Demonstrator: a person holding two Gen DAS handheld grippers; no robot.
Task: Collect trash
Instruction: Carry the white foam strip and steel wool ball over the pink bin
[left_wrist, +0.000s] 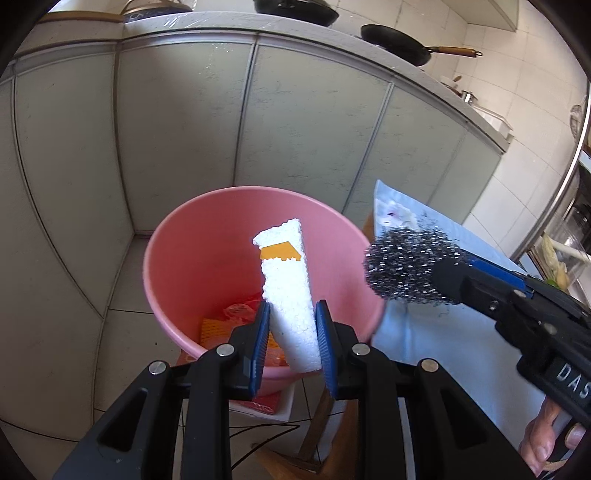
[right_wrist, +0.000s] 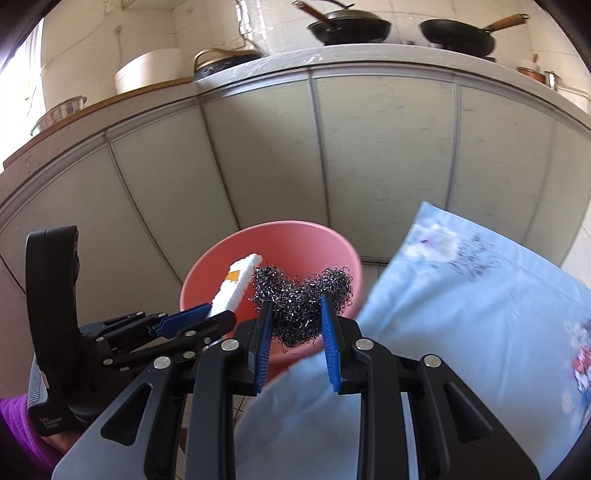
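My left gripper (left_wrist: 291, 314) is shut on a white foam piece (left_wrist: 288, 280) with an orange sticker and holds it upright over the pink bucket (left_wrist: 177, 258). Orange trash (left_wrist: 236, 314) lies at the bucket's bottom. My right gripper (right_wrist: 295, 306) is shut on a steel wool scrubber (right_wrist: 299, 295) and holds it at the bucket's (right_wrist: 306, 236) near rim. The scrubber (left_wrist: 406, 262) and right gripper (left_wrist: 454, 280) also show in the left wrist view, right of the bucket. The left gripper (right_wrist: 218, 314) with the foam (right_wrist: 240, 280) shows in the right wrist view.
A table with a pale blue flowered cloth (right_wrist: 461, 314) stands right of the bucket. Grey cabinet doors (left_wrist: 184, 129) rise behind it under a counter with black pans (right_wrist: 351, 26). The bucket rests on a box (left_wrist: 266, 406) on the tiled floor (left_wrist: 55, 369).
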